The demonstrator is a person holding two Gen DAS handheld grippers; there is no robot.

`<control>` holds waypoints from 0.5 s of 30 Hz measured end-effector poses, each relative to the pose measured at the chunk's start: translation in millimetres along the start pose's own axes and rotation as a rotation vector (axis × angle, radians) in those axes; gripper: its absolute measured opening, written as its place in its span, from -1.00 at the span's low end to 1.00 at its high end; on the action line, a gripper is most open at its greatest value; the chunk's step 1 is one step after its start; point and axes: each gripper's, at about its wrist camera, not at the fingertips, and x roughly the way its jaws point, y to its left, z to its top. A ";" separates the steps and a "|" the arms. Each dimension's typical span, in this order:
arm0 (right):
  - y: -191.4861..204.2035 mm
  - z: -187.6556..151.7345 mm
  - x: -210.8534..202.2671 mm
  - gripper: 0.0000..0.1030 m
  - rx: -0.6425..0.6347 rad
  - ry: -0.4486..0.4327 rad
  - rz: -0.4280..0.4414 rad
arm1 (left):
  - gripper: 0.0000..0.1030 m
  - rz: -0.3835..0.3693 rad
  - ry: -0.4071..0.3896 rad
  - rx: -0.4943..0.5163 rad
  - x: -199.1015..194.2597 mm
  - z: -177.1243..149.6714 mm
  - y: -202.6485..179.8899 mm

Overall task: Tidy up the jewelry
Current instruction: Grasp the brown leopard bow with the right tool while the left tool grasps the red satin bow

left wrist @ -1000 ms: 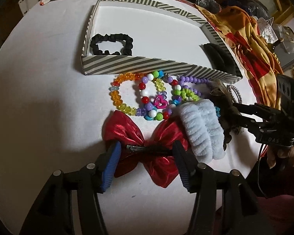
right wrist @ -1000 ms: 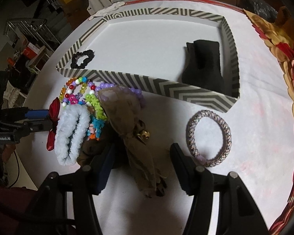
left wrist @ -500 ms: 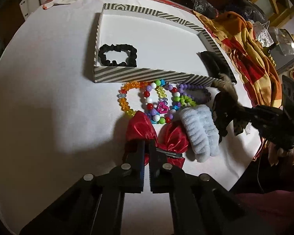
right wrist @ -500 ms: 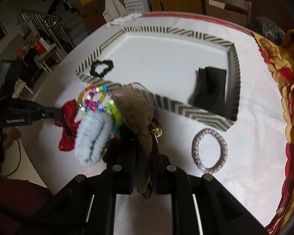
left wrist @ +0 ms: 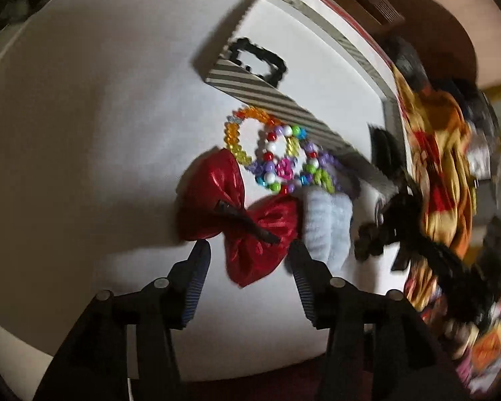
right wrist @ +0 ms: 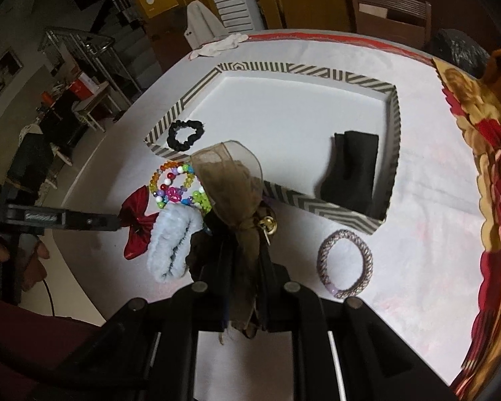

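My left gripper [left wrist: 248, 254] is open, its jaws on either side of the red bow clip [left wrist: 240, 217], which lies on the white table. My right gripper [right wrist: 247, 260] is shut on a brown sheer ribbon bow [right wrist: 232, 183] with a gold bell and holds it above the table. A striped tray [right wrist: 284, 67] holds a black scrunchie [right wrist: 185, 135] and a black pouch [right wrist: 350, 170]. Colourful bead bracelets [left wrist: 277, 157] and a pale blue fluffy scrunchie [left wrist: 327, 224] lie in front of the tray.
A braided pink bangle [right wrist: 345, 264] lies right of my right gripper. A red and yellow floral cloth [right wrist: 484, 167] covers the table's right side. A white glove [right wrist: 223, 45] lies at the far edge. Chairs stand behind the table.
My left gripper was shut on the red bow and is now open around it; the view has tilted. My right gripper has lifted the brown ribbon bow higher.
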 end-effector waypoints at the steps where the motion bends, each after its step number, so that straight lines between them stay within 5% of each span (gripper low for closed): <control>1: -2.5 1.6 -0.7 -0.75 -0.009 0.003 0.009 | -0.54 0.004 -0.021 -0.029 0.2 0.7 -1.3; 12: -27.6 9.7 -6.2 -0.75 -0.032 0.017 0.106 | -0.52 0.171 -0.082 -0.176 25.1 0.6 -10.6; 13: -29.6 9.7 -7.0 -0.75 -0.027 0.017 0.117 | -0.57 0.168 -0.076 -0.175 25.6 0.5 -9.5; 15: -34.2 9.1 -7.3 -0.75 -0.006 0.018 0.146 | -1.00 0.153 -0.063 -0.174 24.5 0.5 -5.3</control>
